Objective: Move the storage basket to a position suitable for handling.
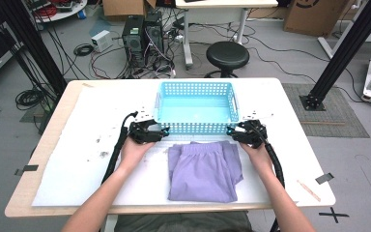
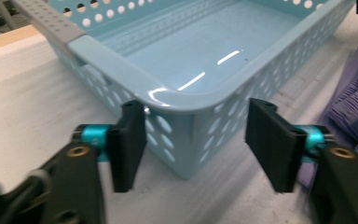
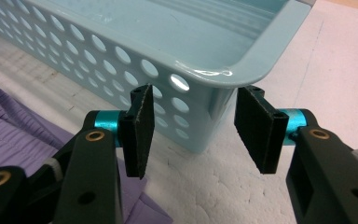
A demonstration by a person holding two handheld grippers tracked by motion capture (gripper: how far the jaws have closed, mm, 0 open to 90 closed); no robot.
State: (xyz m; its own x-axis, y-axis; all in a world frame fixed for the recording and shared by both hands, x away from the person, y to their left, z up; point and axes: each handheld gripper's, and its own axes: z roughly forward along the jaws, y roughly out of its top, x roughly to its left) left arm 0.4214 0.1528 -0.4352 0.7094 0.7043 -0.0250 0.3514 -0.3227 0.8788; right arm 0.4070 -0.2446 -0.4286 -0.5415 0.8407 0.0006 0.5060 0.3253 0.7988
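A white table (image 1: 77, 159) held a blue basket (image 1: 196, 107) at its middle, with folded purple cloth (image 1: 204, 170) just before it. The left gripper (image 1: 163, 132) and right gripper (image 1: 231, 130) faced the basket's near corners, jaws wide apart, holding nothing.

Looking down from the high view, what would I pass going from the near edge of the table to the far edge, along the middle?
Folded purple cloth garment → light blue perforated plastic basket → bare white tabletop at the far edge.
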